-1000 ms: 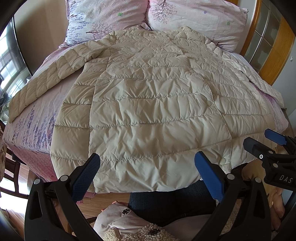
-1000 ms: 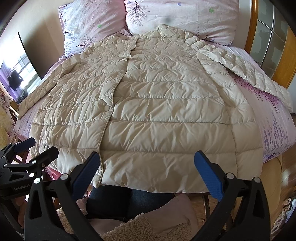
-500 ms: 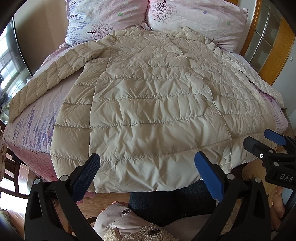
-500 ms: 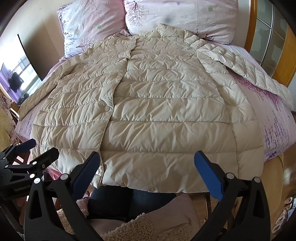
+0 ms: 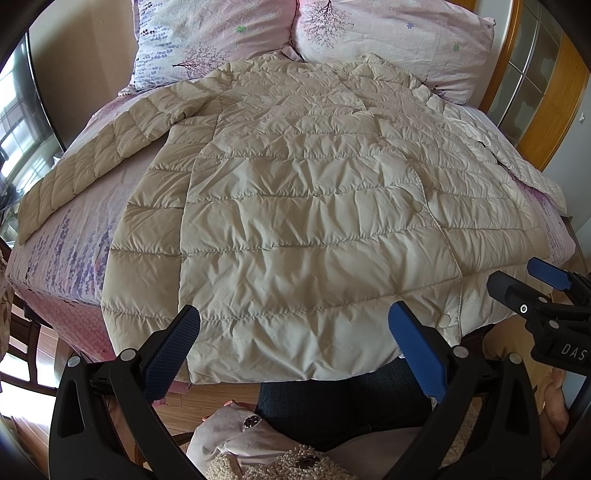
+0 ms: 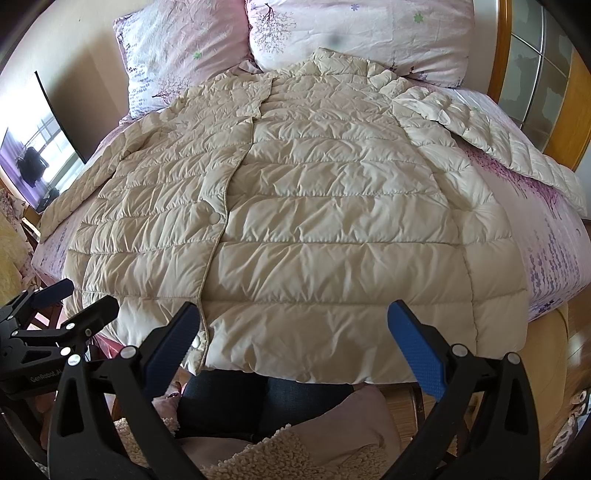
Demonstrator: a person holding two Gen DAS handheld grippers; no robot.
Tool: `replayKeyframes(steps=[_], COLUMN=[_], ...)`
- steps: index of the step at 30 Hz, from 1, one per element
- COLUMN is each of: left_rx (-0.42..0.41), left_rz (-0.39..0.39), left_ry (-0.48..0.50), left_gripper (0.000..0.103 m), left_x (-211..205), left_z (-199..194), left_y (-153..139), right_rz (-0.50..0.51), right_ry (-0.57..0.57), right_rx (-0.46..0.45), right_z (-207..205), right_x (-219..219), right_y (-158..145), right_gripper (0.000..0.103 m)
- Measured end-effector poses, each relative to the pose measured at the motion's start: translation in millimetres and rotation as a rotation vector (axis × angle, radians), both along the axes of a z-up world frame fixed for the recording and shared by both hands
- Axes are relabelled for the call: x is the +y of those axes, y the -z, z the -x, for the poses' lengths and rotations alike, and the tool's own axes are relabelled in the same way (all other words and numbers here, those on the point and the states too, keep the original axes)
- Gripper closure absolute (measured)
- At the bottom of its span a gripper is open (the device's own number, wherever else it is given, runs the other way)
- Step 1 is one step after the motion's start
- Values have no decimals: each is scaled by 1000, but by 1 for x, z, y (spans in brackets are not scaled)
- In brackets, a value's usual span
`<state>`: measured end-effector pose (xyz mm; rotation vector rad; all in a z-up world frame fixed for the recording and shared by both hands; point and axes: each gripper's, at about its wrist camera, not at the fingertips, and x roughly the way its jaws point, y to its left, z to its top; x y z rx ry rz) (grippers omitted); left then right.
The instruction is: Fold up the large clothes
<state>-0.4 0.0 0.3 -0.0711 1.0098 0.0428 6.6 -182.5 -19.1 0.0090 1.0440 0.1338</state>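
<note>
Lying flat and unfolded on the bed [image 5: 66, 236], the cream quilted coat [image 5: 303, 221] waits below two wide-open claws.

Looking along the left claw [image 5: 293, 350], that view takes in the coat's one sleeve [image 5: 92, 162] stretched toward the bed's edge and the right claw [image 5: 535, 280] hanging off to the side over the hem corner; the right wrist view instead shows the other sleeve [image 6: 491, 136] angled across the pink sheet, a dark screen [image 6: 40, 155] against the wall, and the left claw [image 6: 70, 299] low beside the hem. Two floral pillows [image 6: 354, 33] sit touching the collar. A person's dark-trousered legs [image 5: 343, 406] and fleecy garment [image 6: 258, 458] fill the foreground beneath the hem. Both claws are spread wide, their blue pads gripping nothing and touching no cloth.
</note>
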Motion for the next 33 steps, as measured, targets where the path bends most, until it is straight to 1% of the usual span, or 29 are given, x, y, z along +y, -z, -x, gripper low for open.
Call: replayKeyframes(steps=[13,18,21,24,28,31,33], left_rx=[1,17,33,37,-4,-41,-68], left_rz=[2,32,64,101,170,221,238], left_ry=[0,-4,0,20,65,87,80], left_gripper=[1,1,1,1,1,1,1], left_x=[0,7,11,14,14,16,21], left_z=[0,2,0,-7,-8,-11,-16], left_y=[0,0,4,6,2,-3,-6], right_rz=[-37,-62,-110,-195,-302,-343,-399], right_ry=[12,25,24,16,20,64,132], right_rx=[-8,-24,-54,-88,-135,-147,-143], right_z=[0,-1,-4,-9,-18,-31,-45], right_x=[-3,-7,-14,-21,-38,-57,-85], right_y=[-1,-2,-4,-5,-3,-4,-7], right_gripper=[2,2,2,2,2,2,2])
